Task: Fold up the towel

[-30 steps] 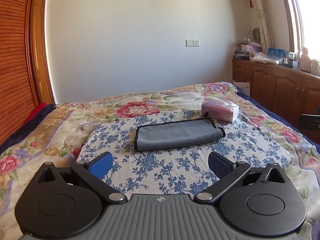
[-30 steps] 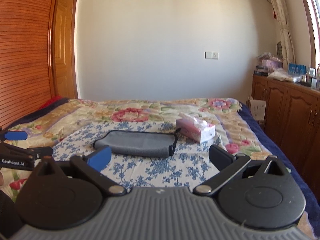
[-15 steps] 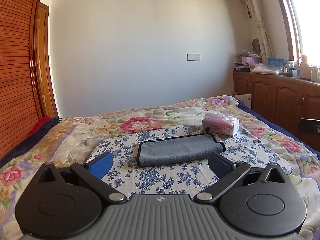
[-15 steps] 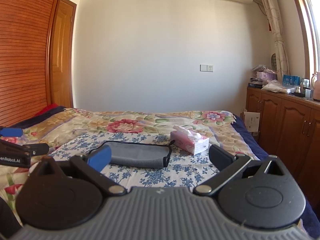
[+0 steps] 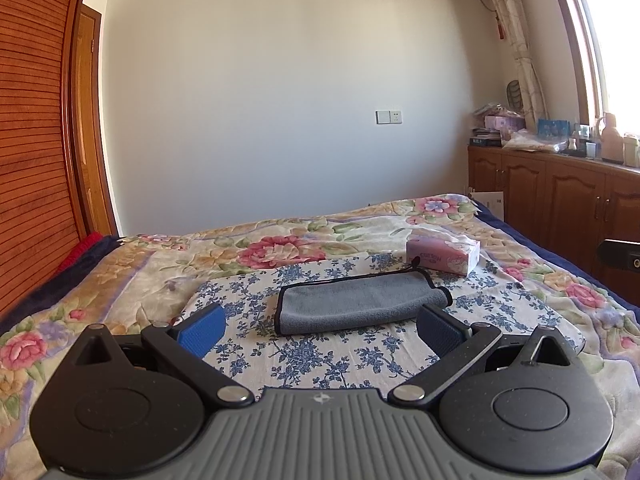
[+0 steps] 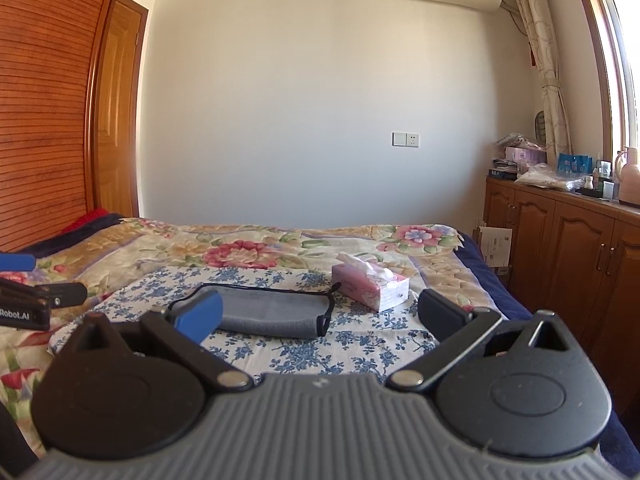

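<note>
Towel: the grey towel (image 5: 356, 304) lies on the blue-flowered cloth (image 5: 320, 356) on the bed (image 5: 132, 280), already doubled into a long strip with a rolled front edge and a black hem; a small black loop sticks out at its right end.
Left gripper: the left gripper (image 5: 320, 326) is spread wide and holds nothing; it hangs short of the towel, apart from it, pointed roughly at its middle.
Right gripper: the right gripper (image 6: 320, 314) is also spread and empty, above the cloth on the near side of the towel (image 6: 264, 314), not touching it.
Tissue box: a pink tissue box (image 5: 442, 256) stands just beyond the towel's right end, near the loop.
Stage: judged from how it lies, the towel looks folded at least once; whether another fold is due I cannot tell.
Risk, layers: a pinch at the rolled edge may catch only the top layer, so the fold opens up instead of doubling over.
Risk, cloth: fingers coming in too low may grab the flowered cloth along with the towel and drag both.
Risk, box: a sweep of the right end toward the far side may knock the tissue box (image 6: 370, 286).
Risk, bed: the soft bed gives under pressure, so a corner may slip out of the pads.
</note>
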Demonstrator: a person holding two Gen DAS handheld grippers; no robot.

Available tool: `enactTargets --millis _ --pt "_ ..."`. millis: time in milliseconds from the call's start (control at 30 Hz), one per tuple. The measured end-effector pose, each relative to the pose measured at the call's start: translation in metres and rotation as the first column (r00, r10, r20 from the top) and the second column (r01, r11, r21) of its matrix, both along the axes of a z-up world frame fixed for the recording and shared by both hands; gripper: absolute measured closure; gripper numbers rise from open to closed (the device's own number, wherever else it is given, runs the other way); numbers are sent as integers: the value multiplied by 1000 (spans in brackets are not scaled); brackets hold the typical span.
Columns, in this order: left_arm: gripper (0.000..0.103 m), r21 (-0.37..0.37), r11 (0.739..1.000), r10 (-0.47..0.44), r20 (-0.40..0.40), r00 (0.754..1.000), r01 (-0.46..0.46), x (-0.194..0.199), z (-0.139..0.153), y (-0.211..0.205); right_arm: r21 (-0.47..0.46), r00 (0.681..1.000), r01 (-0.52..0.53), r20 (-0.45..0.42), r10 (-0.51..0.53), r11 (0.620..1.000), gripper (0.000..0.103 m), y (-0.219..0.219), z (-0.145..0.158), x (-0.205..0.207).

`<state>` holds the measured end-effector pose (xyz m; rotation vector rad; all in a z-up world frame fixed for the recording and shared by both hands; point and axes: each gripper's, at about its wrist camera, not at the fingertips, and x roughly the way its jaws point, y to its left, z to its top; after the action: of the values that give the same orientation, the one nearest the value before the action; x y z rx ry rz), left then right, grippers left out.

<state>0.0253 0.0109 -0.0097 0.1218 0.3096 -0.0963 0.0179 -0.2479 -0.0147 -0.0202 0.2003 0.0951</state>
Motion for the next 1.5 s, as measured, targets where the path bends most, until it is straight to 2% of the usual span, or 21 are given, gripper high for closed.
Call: enactTargets --millis 1500 --pt "0 9 1000 -2 3 1000 2 0 1 -3 18 1000 15 -3 -14 1000 0 -4 0 2"
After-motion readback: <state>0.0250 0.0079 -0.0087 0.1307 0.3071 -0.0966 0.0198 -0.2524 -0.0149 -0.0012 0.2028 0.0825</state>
